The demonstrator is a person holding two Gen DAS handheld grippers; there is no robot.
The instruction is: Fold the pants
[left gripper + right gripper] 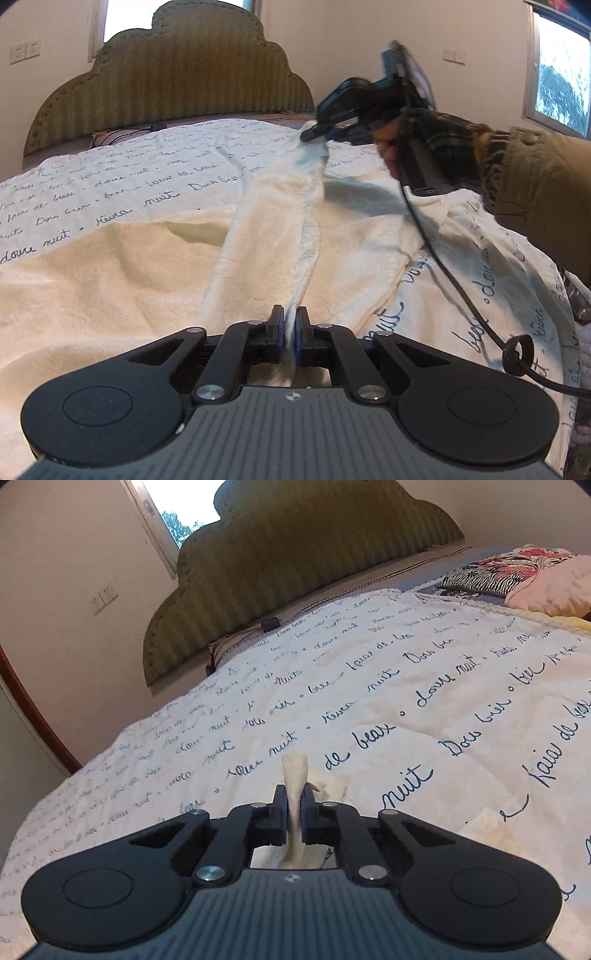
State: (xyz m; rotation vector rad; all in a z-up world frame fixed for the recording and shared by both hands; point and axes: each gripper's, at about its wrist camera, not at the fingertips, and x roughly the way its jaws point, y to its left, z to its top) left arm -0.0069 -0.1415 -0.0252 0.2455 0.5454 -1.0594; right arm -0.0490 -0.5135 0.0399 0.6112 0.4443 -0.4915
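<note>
We see the pants (pixel 280 236), cream-white with a soft textured pile, spread on the bed cover (pixel 110 173) and drawn into a raised ridge that runs from near to far through the middle of the left wrist view. At the near end of that ridge the left gripper (pixel 291 332) has its jaws pressed together on a fold of the fabric. At the far end the right gripper (pixel 314 133), held in the person's right hand (pixel 388 147), pinches another portion of the pants and lifts it above the cover; in the right wrist view a narrow cream strip of cloth stands up between its closed fingers (pixel 280 812). The cover is off-white and printed with dark cursive writing; we can read "nuit", "de beax" and "Dou bier". A green padded headboard (pixel 173 81) stands at the far end.
</note>
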